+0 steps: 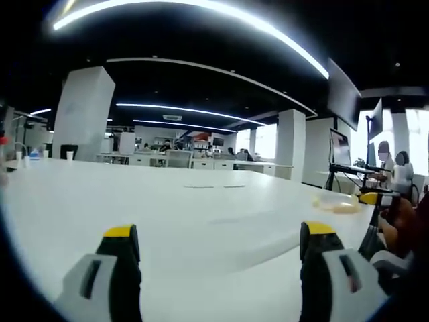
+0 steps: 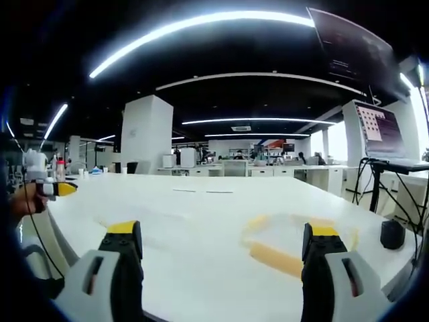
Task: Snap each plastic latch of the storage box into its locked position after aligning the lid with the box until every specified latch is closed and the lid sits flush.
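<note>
The left tongs stand with jaws wide apart, holding nothing, low over the white table. The storage box lies well ahead of them and off to their right: a low, clear plastic container with pale yellow latches. The right tongs are likewise spread and hold nothing. Here the storage box sits just ahead of the right-hand jaw, its translucent lid edged with yellow strips.

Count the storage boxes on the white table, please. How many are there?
1. The clear storage box with yellow latches lies on the white table ahead of the right claw; the left gripper view shows it far right. Others may be hidden.
</note>
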A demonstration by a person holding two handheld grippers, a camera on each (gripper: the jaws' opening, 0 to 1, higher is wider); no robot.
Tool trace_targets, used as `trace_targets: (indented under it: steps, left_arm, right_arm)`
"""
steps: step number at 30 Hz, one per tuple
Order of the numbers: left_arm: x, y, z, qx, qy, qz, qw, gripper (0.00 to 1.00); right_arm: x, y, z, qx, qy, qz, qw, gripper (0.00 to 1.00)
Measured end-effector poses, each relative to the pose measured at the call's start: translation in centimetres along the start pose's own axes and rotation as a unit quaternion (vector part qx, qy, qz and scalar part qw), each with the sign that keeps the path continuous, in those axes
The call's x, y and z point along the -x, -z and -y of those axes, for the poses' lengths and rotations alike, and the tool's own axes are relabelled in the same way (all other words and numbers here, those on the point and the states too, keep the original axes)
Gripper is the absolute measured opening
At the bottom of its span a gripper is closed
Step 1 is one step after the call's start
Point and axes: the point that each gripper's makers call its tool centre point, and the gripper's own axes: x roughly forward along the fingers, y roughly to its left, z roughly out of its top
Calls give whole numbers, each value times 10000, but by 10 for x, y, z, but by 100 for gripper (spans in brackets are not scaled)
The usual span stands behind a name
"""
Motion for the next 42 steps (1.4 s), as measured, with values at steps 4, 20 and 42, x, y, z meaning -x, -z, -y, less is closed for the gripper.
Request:
trace_targets:
  steps: [4, 20, 42]
  left_arm:
    - [-3, -2, 0, -15, 13, -2, 10000, 100]
    - [-20, -18, 23, 33, 391, -36, 9992, 100]
    - [-33, -26, 30, -76, 596, -119, 9981, 100]
  right_arm:
    - [0, 2, -1, 34, -29, -20, 10000, 100]
    - [0, 3, -1, -9, -118, -88, 9999, 100]
    - [1, 7, -2, -31, -137, -122, 9998, 100]
